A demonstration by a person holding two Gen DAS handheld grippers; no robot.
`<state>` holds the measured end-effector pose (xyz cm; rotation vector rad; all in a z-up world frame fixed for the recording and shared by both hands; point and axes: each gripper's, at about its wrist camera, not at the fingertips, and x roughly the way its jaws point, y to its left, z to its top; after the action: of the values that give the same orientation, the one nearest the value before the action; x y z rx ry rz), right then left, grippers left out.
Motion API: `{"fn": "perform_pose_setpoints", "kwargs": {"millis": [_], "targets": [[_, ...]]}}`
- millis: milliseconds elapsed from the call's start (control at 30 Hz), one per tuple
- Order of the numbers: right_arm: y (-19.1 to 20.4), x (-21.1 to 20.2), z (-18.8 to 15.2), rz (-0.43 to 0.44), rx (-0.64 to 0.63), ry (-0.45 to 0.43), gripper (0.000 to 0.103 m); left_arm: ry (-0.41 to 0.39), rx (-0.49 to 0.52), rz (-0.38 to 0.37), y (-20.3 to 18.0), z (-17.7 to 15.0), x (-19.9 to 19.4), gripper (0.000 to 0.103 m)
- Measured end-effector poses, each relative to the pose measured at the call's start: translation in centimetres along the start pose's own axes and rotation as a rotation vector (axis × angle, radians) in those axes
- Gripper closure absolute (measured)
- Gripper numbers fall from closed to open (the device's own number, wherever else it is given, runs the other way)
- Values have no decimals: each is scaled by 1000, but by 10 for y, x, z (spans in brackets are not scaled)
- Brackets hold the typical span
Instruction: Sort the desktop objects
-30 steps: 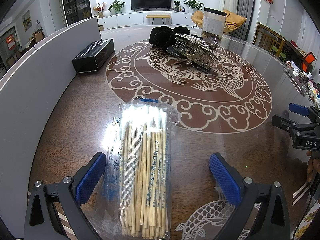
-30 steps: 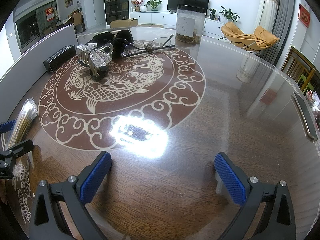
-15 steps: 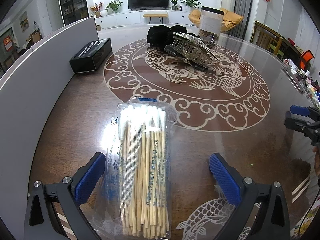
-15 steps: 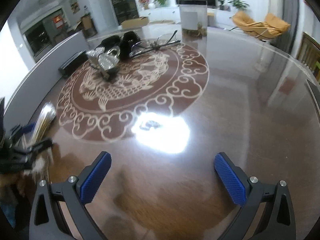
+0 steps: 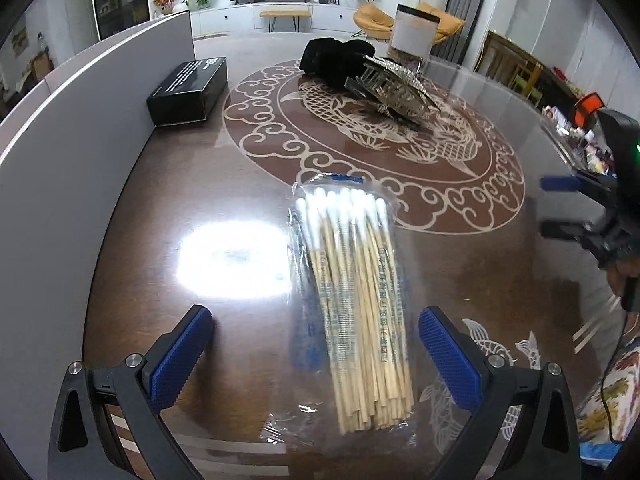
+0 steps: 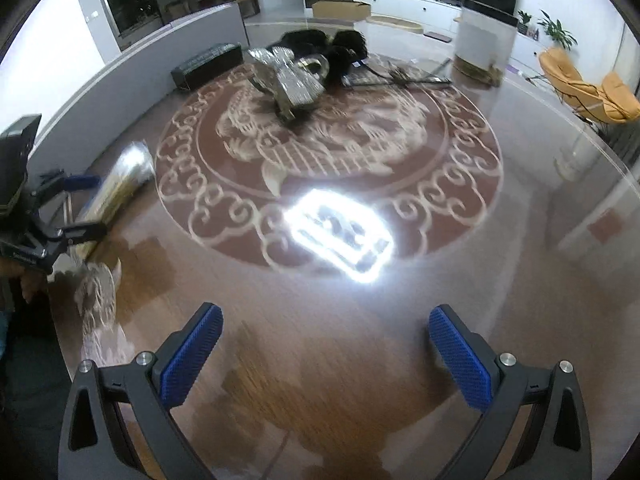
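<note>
The left gripper (image 5: pixel 314 354) was spread wide, its blue pads (image 5: pixel 178 358) apart and grasping nothing. The bag of cotton swabs (image 5: pixel 354 300) lay flat on the tabletop (image 5: pixel 160 208) between those pads, closer to the right one, touching neither as far as the view showed. Its white tips pointed toward the table centre; its wooden ends lay near the near edge. A bright lamp reflection (image 5: pixel 234 258) sat on the glass just left of the bag.

The right gripper (image 6: pixel 326 354) was likewise released, pads wide apart over bare tabletop near the near edge, with nothing between them. In the right wrist view the same bag appeared as a shiny, blurred shape at the left edge.

Other items stood well apart from the bag, across the round fish inlay (image 5: pixel 400 136). A rhinestone hair claw (image 5: pixel 394 88) rested at the far side of the inlay, touching a black furry item (image 5: pixel 332 58) behind it. A black rectangular box (image 5: pixel 188 90) lay at the far left edge against the grey partition (image 5: pixel 60 152). A clear cylindrical container (image 6: pixel 486 36) stood toward the far right edge, with a thin dark object (image 6: pixel 396 78), too blurred to identify, before it.

Nothing lay between either gripper and the bag.
</note>
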<state>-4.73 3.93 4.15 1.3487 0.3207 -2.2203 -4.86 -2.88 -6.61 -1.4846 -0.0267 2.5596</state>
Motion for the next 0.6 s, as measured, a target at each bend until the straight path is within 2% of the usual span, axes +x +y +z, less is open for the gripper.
{"fn": "perform_pose_setpoints", "kwargs": {"millis": [67, 167, 333, 433, 533, 600], "targets": [[3, 4, 16, 9, -10, -13, 0, -1, 3, -2, -1, 1, 1, 0], [12, 18, 61, 38, -42, -37, 0, -2, 7, 1, -3, 3, 3, 0], [18, 63, 129, 71, -52, 2, 0, -4, -27, 22, -7, 3, 2, 0], [22, 87, 156, 70, -42, 12, 0, -7, -32, 56, -10, 2, 3, 0], [28, 94, 171, 88, -50, -22, 0, -20, -19, 93, -14, -1, 3, 0], [33, 93, 176, 105, -58, -52, 14, -31, -14, 109, -15, -3, 2, 0]]}}
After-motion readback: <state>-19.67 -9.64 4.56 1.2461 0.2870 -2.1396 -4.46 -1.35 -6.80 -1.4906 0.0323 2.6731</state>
